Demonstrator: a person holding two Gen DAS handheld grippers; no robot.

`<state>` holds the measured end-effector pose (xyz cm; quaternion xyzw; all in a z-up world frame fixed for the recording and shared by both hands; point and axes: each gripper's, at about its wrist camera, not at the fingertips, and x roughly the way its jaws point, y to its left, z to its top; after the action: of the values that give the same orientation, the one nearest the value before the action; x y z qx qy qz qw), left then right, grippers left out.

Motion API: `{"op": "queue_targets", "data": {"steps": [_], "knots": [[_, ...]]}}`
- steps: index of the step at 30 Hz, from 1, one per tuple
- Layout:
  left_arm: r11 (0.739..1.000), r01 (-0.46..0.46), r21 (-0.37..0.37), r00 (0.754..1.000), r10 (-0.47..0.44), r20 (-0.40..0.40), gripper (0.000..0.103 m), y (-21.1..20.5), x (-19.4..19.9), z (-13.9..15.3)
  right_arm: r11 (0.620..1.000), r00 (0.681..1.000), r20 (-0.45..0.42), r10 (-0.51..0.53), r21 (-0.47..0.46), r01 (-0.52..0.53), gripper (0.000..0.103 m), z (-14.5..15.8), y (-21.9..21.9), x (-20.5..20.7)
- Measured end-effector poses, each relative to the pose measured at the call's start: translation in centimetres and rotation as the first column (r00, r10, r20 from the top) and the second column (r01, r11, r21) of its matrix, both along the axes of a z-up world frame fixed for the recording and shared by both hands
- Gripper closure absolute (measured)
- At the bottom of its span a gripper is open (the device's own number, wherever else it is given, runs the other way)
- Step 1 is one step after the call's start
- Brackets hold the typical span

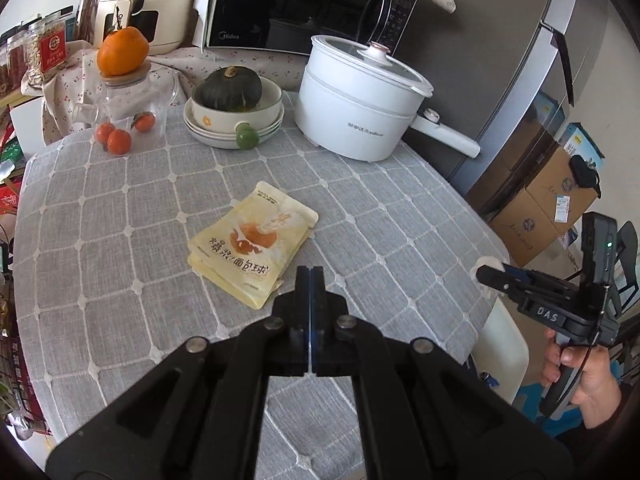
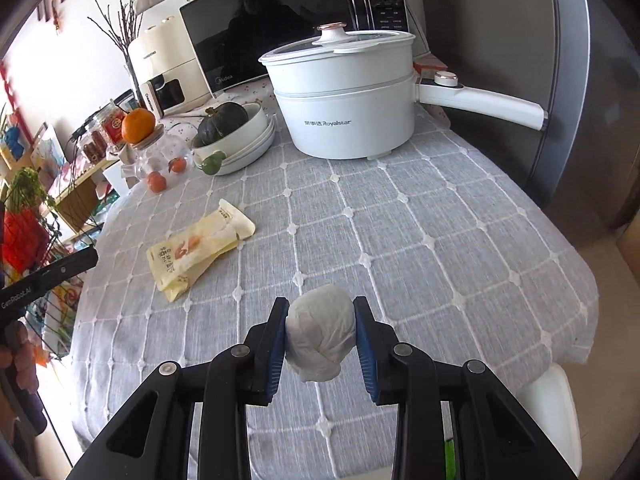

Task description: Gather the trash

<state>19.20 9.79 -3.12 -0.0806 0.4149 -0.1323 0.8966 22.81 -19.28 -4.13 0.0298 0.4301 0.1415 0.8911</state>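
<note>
A crumpled white paper ball (image 2: 320,334) is pinched between the blue pads of my right gripper (image 2: 321,334), held above the grey checked tablecloth (image 2: 420,248) near its front edge. In the left wrist view that same gripper (image 1: 490,274) hangs over the table's right edge with the white wad (image 1: 489,264) at its tip. Yellow snack wrappers (image 1: 250,242) lie stacked flat in the middle of the table, also visible as a yellow wrapper pile (image 2: 196,250) to the left. My left gripper (image 1: 311,276) is shut with nothing in it, just in front of the wrappers.
A white electric pot (image 1: 360,104) with a long handle stands at the back right. Stacked bowls holding a dark squash (image 1: 231,88), a green lime (image 1: 246,138), a glass jar with an orange (image 1: 122,51) on top, and a microwave (image 1: 304,4) fill the back. A white bin (image 2: 554,420) sits below the table's right edge.
</note>
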Motion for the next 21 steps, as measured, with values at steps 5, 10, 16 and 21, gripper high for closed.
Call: {"op": "queue_targets", "data": {"steps": [5, 10, 16, 21], "knots": [[0.98, 0.011, 0.199, 1.0, -0.015, 0.019, 0.018, -0.8, 0.2, -1.5, 1.0, 1.0, -0.006, 0.0, 0.0, 0.0, 0.07, -0.1, -1.2, -2.0], [0.922, 0.116, 0.371, 0.993, -0.119, -0.015, 0.019, -3.0, 2.9, -4.8, 1.0, 0.999, -0.04, 0.015, 0.0, -0.015, 0.07, -1.7, -1.5, -1.7], [0.881, 0.223, 0.418, 0.974, -0.191, -0.118, 0.046, -4.9, 6.6, -9.2, 0.999, 0.996, -0.079, 0.032, 0.005, -0.031, 0.07, -3.2, -2.2, 0.0], [0.96, 0.141, 0.244, 0.986, -0.114, -0.12, 0.07, -2.8, 8.4, -9.8, 1.0, 0.995, -0.101, 0.025, -0.001, -0.025, 0.07, -4.2, -2.9, 0.8]]}}
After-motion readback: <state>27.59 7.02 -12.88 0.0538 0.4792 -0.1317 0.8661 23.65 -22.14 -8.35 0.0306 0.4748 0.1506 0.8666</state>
